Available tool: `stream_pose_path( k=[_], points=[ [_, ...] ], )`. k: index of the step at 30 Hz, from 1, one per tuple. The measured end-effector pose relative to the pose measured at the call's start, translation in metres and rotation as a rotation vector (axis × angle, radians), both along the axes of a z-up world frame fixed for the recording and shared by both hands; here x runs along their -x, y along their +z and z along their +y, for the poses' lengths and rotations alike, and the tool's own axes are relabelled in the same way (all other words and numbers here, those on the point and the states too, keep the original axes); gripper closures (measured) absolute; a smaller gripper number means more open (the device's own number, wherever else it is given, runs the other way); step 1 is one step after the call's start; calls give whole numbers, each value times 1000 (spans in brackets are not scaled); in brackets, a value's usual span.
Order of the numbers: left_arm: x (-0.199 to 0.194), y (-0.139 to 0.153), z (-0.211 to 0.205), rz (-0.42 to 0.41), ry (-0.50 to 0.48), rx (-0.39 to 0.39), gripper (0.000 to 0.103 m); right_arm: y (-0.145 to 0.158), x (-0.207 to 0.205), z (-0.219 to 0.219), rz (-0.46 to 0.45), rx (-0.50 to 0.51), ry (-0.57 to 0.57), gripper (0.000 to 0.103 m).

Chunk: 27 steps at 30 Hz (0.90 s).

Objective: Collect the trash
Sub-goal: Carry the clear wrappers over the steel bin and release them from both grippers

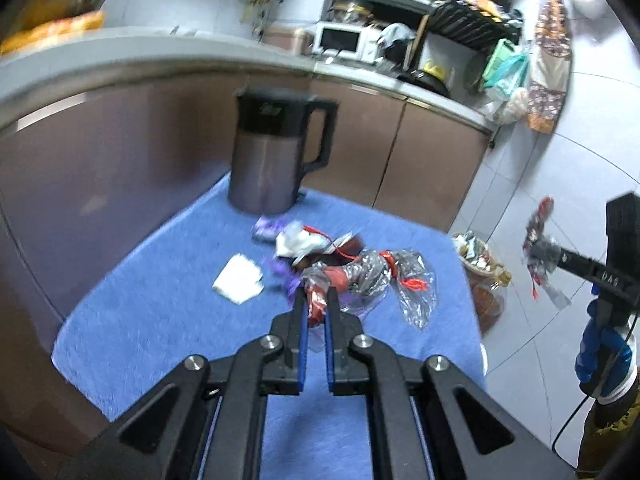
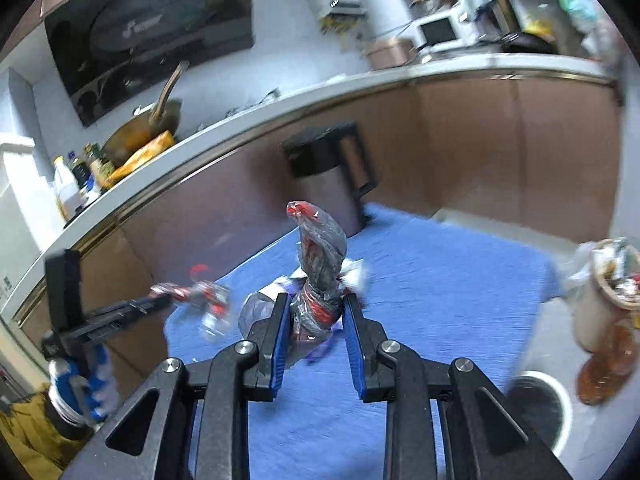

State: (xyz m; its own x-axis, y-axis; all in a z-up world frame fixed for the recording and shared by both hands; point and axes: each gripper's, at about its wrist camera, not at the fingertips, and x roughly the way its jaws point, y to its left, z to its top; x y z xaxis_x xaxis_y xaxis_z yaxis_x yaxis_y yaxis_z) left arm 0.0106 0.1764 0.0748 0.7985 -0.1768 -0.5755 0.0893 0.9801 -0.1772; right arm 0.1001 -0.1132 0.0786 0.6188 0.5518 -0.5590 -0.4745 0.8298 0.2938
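Nearby, kettle (image 1: pixel 276 156) stands behind scattered wrappers (image 1: pixel 304 244) on blue mat (image 1: pixel 160 320)

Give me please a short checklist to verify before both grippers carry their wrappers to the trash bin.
1. Left gripper shut on a red and clear wrapper: ok.
2. Right gripper shut on the crumpled plastic wrapper: ok.
3. Both wrappers lifted off the blue cloth: cannot tell for the left one, frames are blurred.
4. Trash bin in view beside the table: ok, though already heaped.
5. Kettle apart from both grippers: ok.
6. Trash left on the cloth, such as the white paper: not ok, more to collect.
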Motion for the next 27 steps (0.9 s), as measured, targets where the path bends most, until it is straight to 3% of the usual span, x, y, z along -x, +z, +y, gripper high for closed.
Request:
stream_pose_path(
  k=[5,11,19,23,27],
  points=[
    [-8,29,-55,-38,-95,-26,97,8,17,-66,-50,37,-133,79],
    [-39,18,-153,-5,-257,-82,97,-17,25,-138,-19,76,-299,78],
    [-101,-54,-294,142,-416,-196,96,-99,2,-197,143,136,-430,78],
    [-124,-96,-341,204,-452,-254,96,-144,-9,-213,229,171,-457,78],
    [-145,-133,-373,271,-481,-247,93,-181,-18,-228,301,196,-474,76]
  ],
)
